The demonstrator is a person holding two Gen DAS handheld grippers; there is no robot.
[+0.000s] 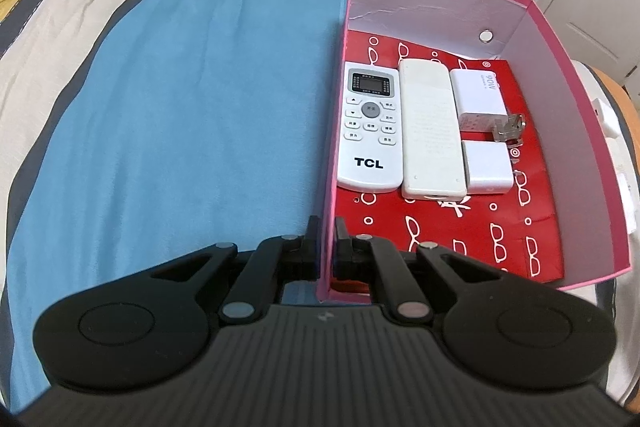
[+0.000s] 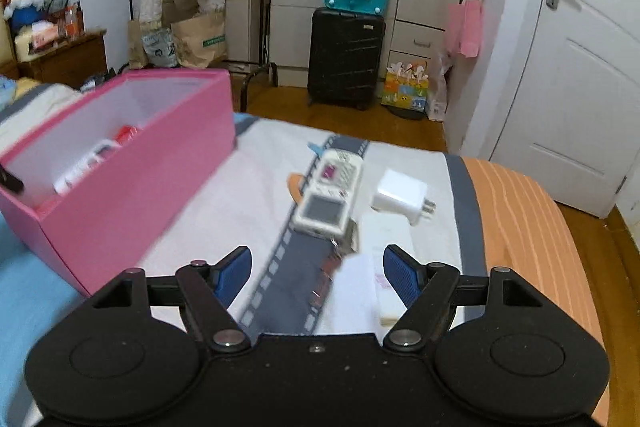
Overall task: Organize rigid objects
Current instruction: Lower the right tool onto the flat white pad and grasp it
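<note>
Inside pink box (image 1: 540, 131) — white remotes, chargers, side by side.

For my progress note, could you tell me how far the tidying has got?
Done: TCL remote, a second remote and chargers lie in the pink box. In hand: left gripper clamps its wall; right gripper is open, empty. Left: a remote and white charger.

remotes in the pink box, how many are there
2: the TCL remote lies by the pink box's left wall, the plain white remote right beside it. Nothing seems hidden.
</note>
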